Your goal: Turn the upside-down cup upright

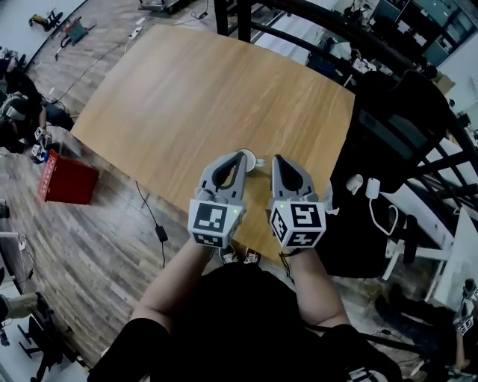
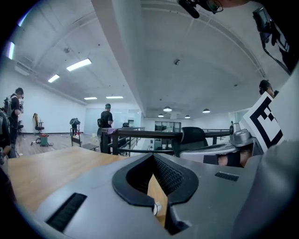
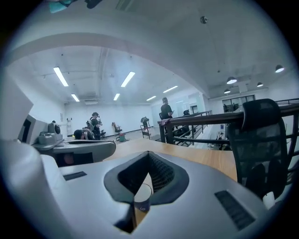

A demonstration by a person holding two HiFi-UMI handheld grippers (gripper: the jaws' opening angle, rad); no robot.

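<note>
Both grippers are raised close in front of me, side by side above the near edge of the wooden table (image 1: 187, 89). My left gripper (image 1: 243, 154) is shut with nothing in its jaws. The right gripper (image 1: 278, 159) is shut and empty too. Between their tips a small cup (image 1: 257, 160) stands on the table far below, its pale round rim facing up, partly hidden by the left gripper. In the right gripper view the cup (image 3: 142, 196) shows through the gap behind the closed jaws, with a dark body and a white inside. Only a sliver of it (image 2: 156, 208) appears in the left gripper view.
A black office chair (image 1: 388, 142) stands at the table's right edge. A red crate (image 1: 67, 179) and a cable (image 1: 153, 224) lie on the floor to the left. Black railings (image 1: 299, 22) run behind the table. People stand far off (image 2: 106, 121).
</note>
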